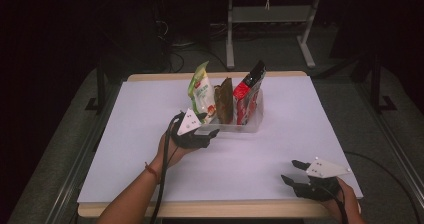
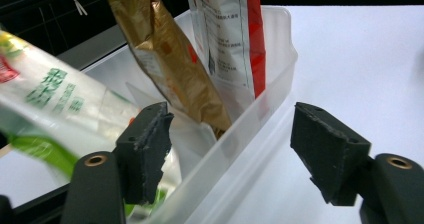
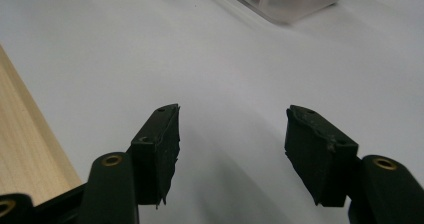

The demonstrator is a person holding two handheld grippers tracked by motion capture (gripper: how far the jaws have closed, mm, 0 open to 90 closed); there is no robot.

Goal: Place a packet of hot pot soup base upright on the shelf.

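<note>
Clear plastic bin [image 1: 250, 125] sits mid-tabletop [image 1: 300, 134], toward the far edge, holding three upright snack bags: green-white bag [image 1: 201, 91], brown-gold bag [image 1: 224, 100], red bag [image 1: 248, 93]. Left tool [image 1: 212, 132] is at the bin's near-left corner; in the left gripper view its jaws stand spread, straddling the bin wall [image 2: 235, 149], pads not pressing anything. Right tool [image 1: 294, 172] rests near the tabletop's near-right edge, well apart from the bin, jaws spread, nothing between them.
</note>
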